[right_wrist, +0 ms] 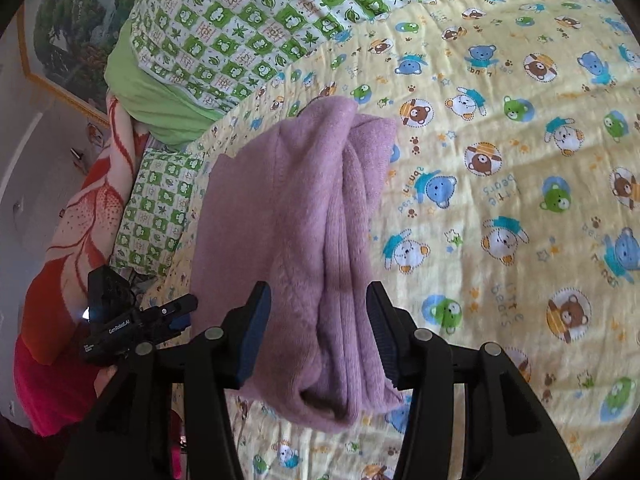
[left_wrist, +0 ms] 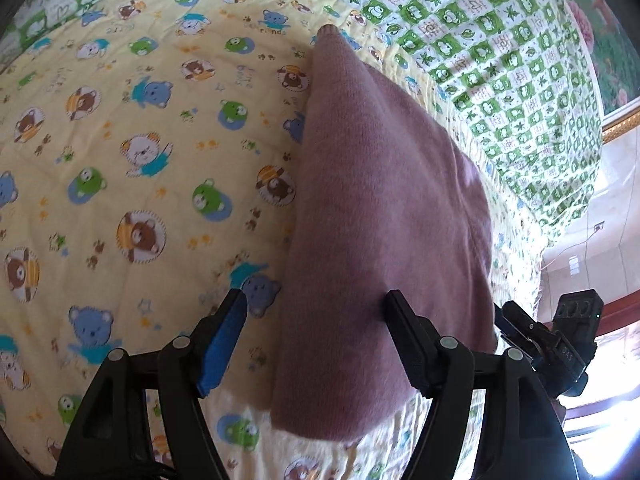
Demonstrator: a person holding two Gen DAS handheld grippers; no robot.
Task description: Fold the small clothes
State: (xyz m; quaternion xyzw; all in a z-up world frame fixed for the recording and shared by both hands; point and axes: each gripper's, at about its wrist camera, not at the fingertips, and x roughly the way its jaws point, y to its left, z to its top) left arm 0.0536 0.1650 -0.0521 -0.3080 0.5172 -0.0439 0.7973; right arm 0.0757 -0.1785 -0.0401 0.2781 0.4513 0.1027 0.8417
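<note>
One pink sweater (left_wrist: 384, 216), soft and fuzzy, folded into a long bundle and lying on one yellow quilt (left_wrist: 132, 168) with lots of little bears on it. One green-and-white checked blanket (left_wrist: 520, 72) farther back, bunched up past the quilt. One orange flowery blanket (right_wrist: 80, 216) off to the side in the right wrist view, and one picture with a gold frame (right_wrist: 60, 40) on the wall. Two grippers, one in each hand, each with two black fingers and blue pads. Left gripper (left_wrist: 316, 332) open wide – one finger over the bare quilt beside the sweater, the other finger (left_wrist: 404, 332) over the sweater's near end; hard to tell if that finger touches the wool, but nothing pinched between the pads. Right gripper (right_wrist: 318, 320) open too, not as wide, fingers on either side of the sweater's folded end with gaps showing – pads not squeezing, sweater let go and resting on the quilt by itself. Each gripper also seen from the other camera, low at the edge, close to the near end of the sweater. Folded layers showing as thick rolls at the end by the right gripper.
</note>
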